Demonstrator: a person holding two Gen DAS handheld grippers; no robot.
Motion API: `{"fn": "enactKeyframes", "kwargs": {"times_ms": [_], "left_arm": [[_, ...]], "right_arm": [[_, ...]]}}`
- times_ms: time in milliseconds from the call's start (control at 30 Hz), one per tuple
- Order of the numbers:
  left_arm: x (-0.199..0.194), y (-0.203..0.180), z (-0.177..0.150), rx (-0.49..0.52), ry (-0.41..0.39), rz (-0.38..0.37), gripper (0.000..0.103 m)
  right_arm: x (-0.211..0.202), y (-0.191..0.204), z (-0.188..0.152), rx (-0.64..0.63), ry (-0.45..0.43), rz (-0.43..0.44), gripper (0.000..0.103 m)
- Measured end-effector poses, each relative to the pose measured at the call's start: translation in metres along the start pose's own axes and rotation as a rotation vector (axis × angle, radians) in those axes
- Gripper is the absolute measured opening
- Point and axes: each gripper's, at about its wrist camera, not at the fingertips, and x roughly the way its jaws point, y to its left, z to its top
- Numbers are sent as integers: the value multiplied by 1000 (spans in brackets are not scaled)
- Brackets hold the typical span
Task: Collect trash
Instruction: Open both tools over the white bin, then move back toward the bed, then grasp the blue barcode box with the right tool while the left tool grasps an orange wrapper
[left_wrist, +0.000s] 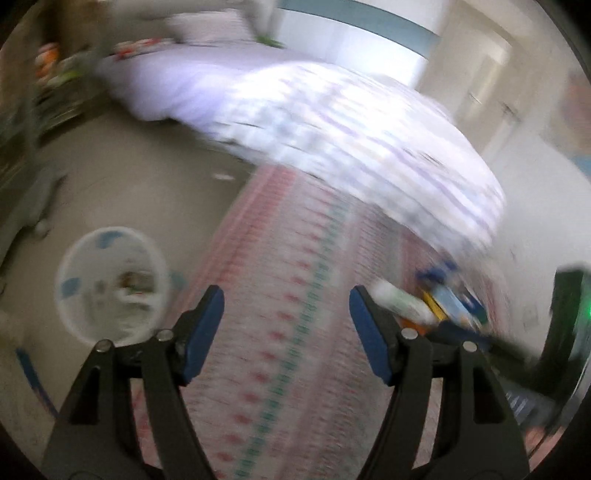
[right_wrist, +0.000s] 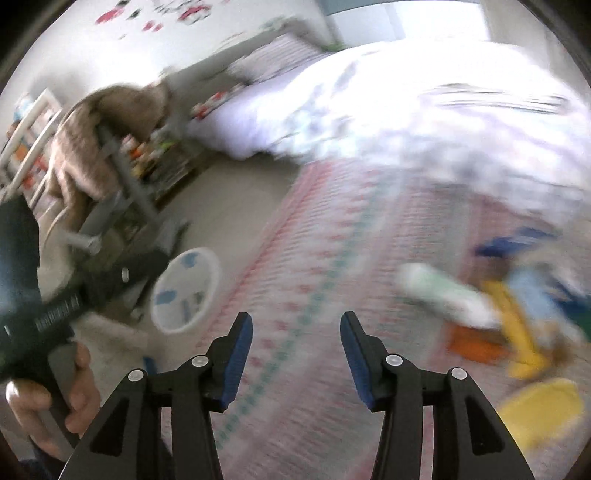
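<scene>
I hold both the left gripper (left_wrist: 286, 306) and right gripper (right_wrist: 296, 332) with jaws apart and empty above the pink patterned rug (left_wrist: 295, 332), the round white wastebasket (left_wrist: 110, 284) at left ready for the blurred white-and-green wrapper (right_wrist: 443, 291) among colourful litter at right.

The left gripper (left_wrist: 286, 332) has its blue-padded jaws wide apart, and nothing is between them. Under the jaws lies a pink patterned rug (left_wrist: 295, 295) with a green stripe. Left of the jaws stands a round white bin with blue marks (left_wrist: 70, 288), with some scraps inside. Just right of the jaws lies a blurry pile of white, yellow and blue litter (left_wrist: 428, 301). Far ahead of the jaws is a bed with a white and purple cover (left_wrist: 369, 129).
</scene>
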Motion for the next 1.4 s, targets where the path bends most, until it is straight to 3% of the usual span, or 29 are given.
{"fn": "enactKeyframes", "kwargs": {"times_ms": [133, 367, 600, 700, 767, 867, 900, 933, 1000, 1133, 1167, 1200, 1400], "left_arm": [[23, -49, -7, 90, 75, -76, 71], [94, -125, -34, 198, 213, -77, 71], [162, -146, -46, 158, 329, -118, 71], [173, -145, -48, 120, 349, -148, 71], [178, -145, -50, 86, 350, -159, 71], [179, -153, -50, 99, 309, -153, 71], [179, -157, -51, 113, 290, -139, 63], [180, -161, -51, 122, 285, -136, 44], [184, -168, -53, 152, 288, -134, 27], [181, -169, -52, 124, 292, -158, 24], [179, -169, -51, 124, 286, -159, 21], [176, -168, -50, 126, 283, -159, 8], [155, -167, -43, 119, 279, -183, 8]], "right_arm": [[-53, -63, -5, 98, -83, -98, 54], [-88, -136, -15, 258, -177, -136, 54], [-91, -153, -25, 281, -179, -163, 54], [-96, -158, -27, 275, -184, -178, 54], [-100, -163, -26, 269, -196, -219, 54], [-100, -179, -26, 310, -192, -214, 54], [-99, -184, -25, 327, -190, -211, 54], [-98, -189, -25, 341, -188, -212, 54], [-97, -196, -24, 361, -188, -218, 54], [-92, -212, -23, 428, -179, -186, 54], [-90, -216, -24, 445, -175, -182, 54], [-89, -217, -24, 449, -174, -184, 54], [-81, -219, -24, 442, -149, -200, 54]]}}
